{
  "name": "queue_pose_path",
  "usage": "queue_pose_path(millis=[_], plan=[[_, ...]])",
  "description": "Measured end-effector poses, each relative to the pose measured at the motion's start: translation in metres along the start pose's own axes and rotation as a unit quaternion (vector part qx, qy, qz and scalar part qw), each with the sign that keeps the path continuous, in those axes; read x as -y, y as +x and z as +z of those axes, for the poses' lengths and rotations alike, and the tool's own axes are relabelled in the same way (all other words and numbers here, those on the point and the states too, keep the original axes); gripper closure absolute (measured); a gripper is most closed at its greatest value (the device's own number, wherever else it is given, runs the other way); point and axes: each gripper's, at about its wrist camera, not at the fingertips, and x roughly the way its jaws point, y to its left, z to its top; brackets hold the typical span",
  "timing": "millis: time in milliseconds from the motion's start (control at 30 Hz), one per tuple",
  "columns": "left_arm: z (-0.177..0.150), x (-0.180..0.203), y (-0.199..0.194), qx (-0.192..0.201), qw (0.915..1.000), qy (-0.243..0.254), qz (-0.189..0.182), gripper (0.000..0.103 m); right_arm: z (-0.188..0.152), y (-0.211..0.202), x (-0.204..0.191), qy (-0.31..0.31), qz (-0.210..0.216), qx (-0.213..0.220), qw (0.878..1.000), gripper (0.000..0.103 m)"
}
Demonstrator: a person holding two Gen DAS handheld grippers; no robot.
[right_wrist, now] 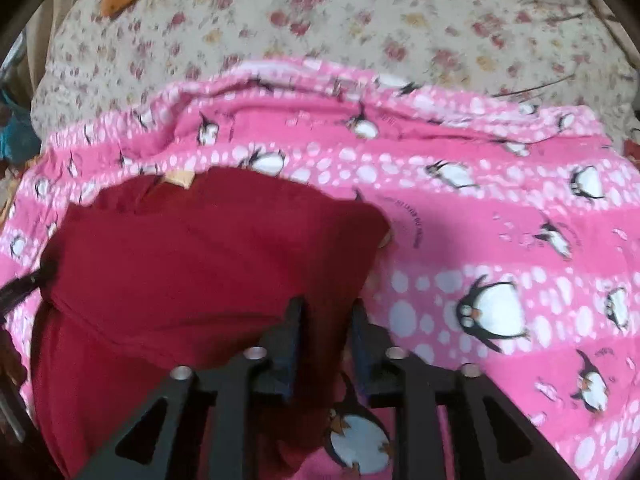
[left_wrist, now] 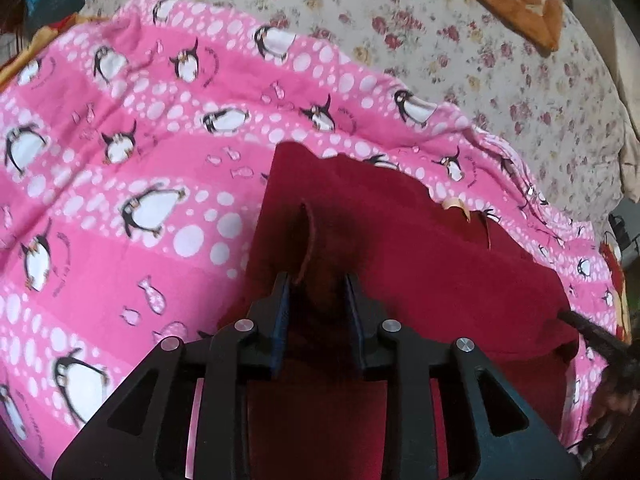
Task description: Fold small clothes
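1. One dark red garment (left_wrist: 420,248) lies flat on pink penguin blanket (left_wrist: 120,184), on the bed.
2. Left gripper (left_wrist: 316,280): fingers slightly apart, raised fold of red cloth between them.
3. Right gripper (right_wrist: 328,308): fingers slightly apart over garment's edge; contact unclear.
4. Garment's long axis: cannot tell.

Both hand-held grippers are angled downward: the left (left_wrist: 316,280) slightly parted, the right (right_wrist: 329,307) likewise.

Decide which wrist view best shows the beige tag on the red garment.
The right wrist view: the beige tag lies unobstructed at the red garment's far edge. The left wrist view shows it smaller, toward the side.
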Motion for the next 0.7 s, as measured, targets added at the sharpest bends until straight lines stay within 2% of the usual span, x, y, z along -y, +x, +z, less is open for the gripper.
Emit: queue_pose_path(millis=[67, 133, 167, 267, 300, 567, 700], plan=[[0.002, 0.001, -0.005, 0.011, 0.9998, 0.010, 0.012, 0.079, 0.000, -0.020, 0.000, 0.003, -0.003, 0.022, 1.000, 0.065], [0.003, 0.001, -0.002, 0.010, 0.9996, 0.015, 0.021, 0.079, -0.007, -0.033, -0.011, -0.022, 0.013, 0.034, 0.999, 0.058], [0.003, 0.001, 0.003, 0.001, 0.9995, 0.017, 0.027, 0.079, -0.012, -0.033, -0.018, -0.044, 0.014, 0.024, 0.999, 0.058], [-0.002, -0.002, 0.007, -0.003, 0.9994, 0.018, 0.030, 0.076, -0.034, -0.010, -0.034, -0.096, -0.015, -0.044, 0.994, 0.058], [-0.003, -0.002, 0.007, -0.002, 0.9994, 0.020, 0.030, 0.076, -0.042, -0.011, -0.032, -0.101, -0.017, -0.038, 0.994, 0.058], [-0.008, 0.003, -0.014, 0.006, 0.9989, 0.024, 0.041, 0.076, -0.051, -0.066, -0.015, -0.051, 0.024, 0.004, 0.998, 0.056], [-0.017, 0.009, -0.024, 0.012, 0.9980, 0.039, 0.049, 0.076, -0.053, -0.071, -0.015, -0.039, 0.030, 0.007, 0.999, 0.056]])
